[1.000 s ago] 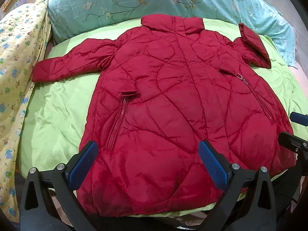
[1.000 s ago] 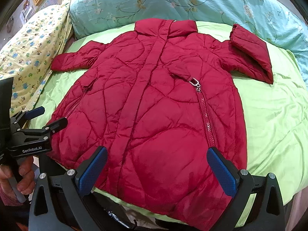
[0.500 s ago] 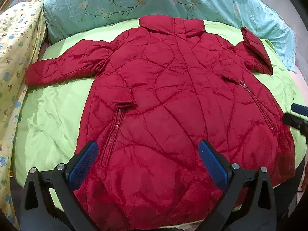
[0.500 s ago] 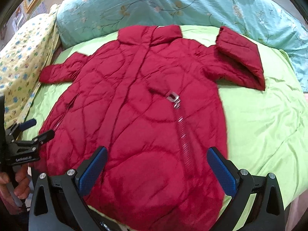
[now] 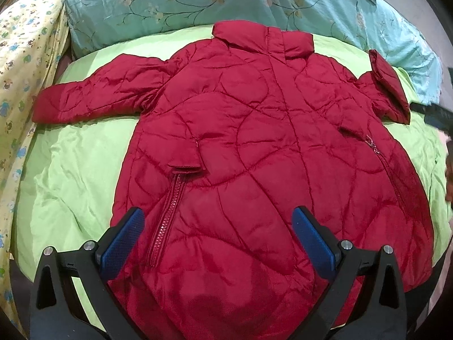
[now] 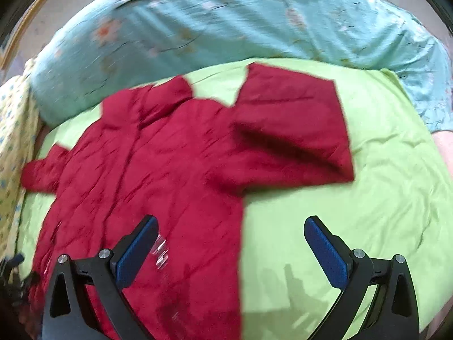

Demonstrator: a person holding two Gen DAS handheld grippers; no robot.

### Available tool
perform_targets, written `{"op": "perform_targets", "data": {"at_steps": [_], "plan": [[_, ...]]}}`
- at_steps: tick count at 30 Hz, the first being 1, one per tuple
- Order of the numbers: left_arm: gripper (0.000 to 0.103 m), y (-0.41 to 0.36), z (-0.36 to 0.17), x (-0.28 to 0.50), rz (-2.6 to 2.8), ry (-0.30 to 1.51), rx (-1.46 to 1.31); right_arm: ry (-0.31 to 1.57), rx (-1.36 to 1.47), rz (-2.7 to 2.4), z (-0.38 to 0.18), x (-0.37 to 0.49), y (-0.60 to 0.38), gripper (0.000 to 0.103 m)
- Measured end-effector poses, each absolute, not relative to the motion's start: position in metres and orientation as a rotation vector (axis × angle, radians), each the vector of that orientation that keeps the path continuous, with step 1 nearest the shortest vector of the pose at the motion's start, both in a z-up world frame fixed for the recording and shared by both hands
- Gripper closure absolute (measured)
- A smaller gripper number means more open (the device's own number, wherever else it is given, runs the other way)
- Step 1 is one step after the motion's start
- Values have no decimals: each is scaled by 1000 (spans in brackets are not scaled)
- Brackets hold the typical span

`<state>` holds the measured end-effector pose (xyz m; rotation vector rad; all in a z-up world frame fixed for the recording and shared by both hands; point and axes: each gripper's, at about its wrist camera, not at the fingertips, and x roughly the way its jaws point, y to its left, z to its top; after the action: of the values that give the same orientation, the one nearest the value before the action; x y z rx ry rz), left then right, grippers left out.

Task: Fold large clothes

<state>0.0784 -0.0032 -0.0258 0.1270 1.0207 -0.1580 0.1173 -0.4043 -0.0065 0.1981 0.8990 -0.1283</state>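
Note:
A large red quilted coat [image 5: 254, 147] lies flat, front up, on a green bed sheet [image 5: 70, 170], collar toward the pillows. Its left sleeve [image 5: 99, 96] stretches out to the left; its right sleeve [image 5: 388, 85] is folded back on itself. My left gripper [image 5: 218, 240] is open and empty, hovering over the coat's lower hem. My right gripper [image 6: 230, 252] is open and empty above the coat's right edge, below the folded sleeve [image 6: 291, 130]. The right wrist view is blurred; the coat [image 6: 141, 198] fills its left half.
A teal floral quilt [image 5: 226, 0] lies along the head of the bed. A yellow patterned blanket [image 5: 19, 56] runs down the left side. Bare green sheet [image 6: 354, 226] lies right of the coat. The right gripper's tip [image 5: 433, 112] shows at the left wrist view's right edge.
My right gripper has moved up and to the right, from over the hem to beside the folded right sleeve. My left gripper has moved slightly forward over the hem. Both stay open.

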Motion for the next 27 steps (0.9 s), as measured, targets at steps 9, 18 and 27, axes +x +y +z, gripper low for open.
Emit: {"op": "perform_targets", "data": {"at_steps": [9,18,27], "plan": [[0,-7,-28,92,-157,1029,149,888,82,-225,-24,184,-443,1],[0,-5,-27,107,-139,1024,142,974,54,-213,-60,217,-461,37],[0,-9,-35,111,-159,1034,136,912,142,-119,-34,197,-452,87]]}}
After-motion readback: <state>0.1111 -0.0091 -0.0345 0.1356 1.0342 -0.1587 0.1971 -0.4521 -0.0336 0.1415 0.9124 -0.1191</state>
